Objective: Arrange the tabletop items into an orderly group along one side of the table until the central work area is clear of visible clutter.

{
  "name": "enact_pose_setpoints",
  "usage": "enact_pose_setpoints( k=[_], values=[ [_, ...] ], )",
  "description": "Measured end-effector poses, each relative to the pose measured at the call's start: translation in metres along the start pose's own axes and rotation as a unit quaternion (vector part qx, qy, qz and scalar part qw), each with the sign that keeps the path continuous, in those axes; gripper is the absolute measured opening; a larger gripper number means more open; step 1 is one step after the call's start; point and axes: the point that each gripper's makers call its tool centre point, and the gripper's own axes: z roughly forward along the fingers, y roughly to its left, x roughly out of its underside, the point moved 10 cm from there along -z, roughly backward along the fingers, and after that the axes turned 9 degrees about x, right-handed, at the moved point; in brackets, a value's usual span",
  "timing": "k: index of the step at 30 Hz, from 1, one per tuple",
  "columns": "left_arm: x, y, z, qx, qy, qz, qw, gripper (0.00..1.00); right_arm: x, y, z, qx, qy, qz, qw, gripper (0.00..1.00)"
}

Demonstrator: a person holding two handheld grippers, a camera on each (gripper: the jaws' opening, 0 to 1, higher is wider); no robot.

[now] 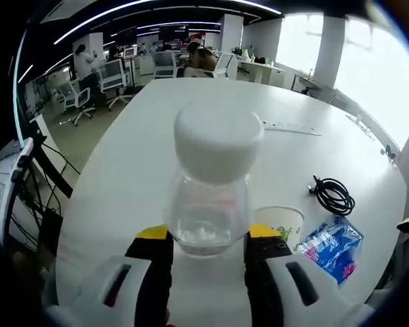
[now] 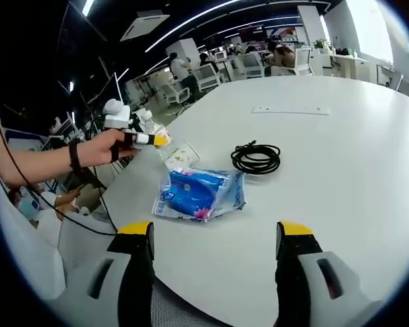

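A clear bottle (image 1: 208, 204) with a wide white cap (image 1: 218, 139) stands upright between the jaws of my left gripper (image 1: 208, 238), which is shut on its lower body. To its right on the white table (image 1: 143, 170) are a paper cup (image 1: 281, 221), a blue packet (image 1: 330, 248) and a coiled black cable (image 1: 332, 195). My right gripper (image 2: 215, 235) is open with nothing between its jaws, hovering near the blue packet (image 2: 198, 194). Past it lie the cable (image 2: 255, 158) and the cup (image 2: 180, 155). A hand holds the left gripper (image 2: 153, 139) at the table's left edge.
A thin pale strip (image 1: 290, 128) (image 2: 290, 110) lies farther out on the table. The table's curved edge (image 1: 88, 184) falls off to the left, with cables and stands below it. Office chairs (image 1: 116, 78) and people are beyond the far end.
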Motion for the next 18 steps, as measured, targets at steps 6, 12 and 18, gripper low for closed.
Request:
enact_pose_setpoints(
  k=[6,12,18],
  values=[
    [0.002,-0.003,-0.005,0.011,0.004,-0.001,0.9999,0.45,0.001,0.000,0.002,-0.005,-0.002,0.000,1.0000,0.72],
    [0.003,-0.002,-0.017,0.002,-0.002,-0.003,1.0000,0.45,-0.002,-0.004,-0.001,-0.007,-0.011,0.002,0.9999,0.72],
    [0.007,-0.003,-0.033,-0.004,-0.010,-0.007,0.9999,0.44,-0.004,-0.009,-0.004,-0.008,-0.023,0.001,0.9997,0.72]
  ],
)
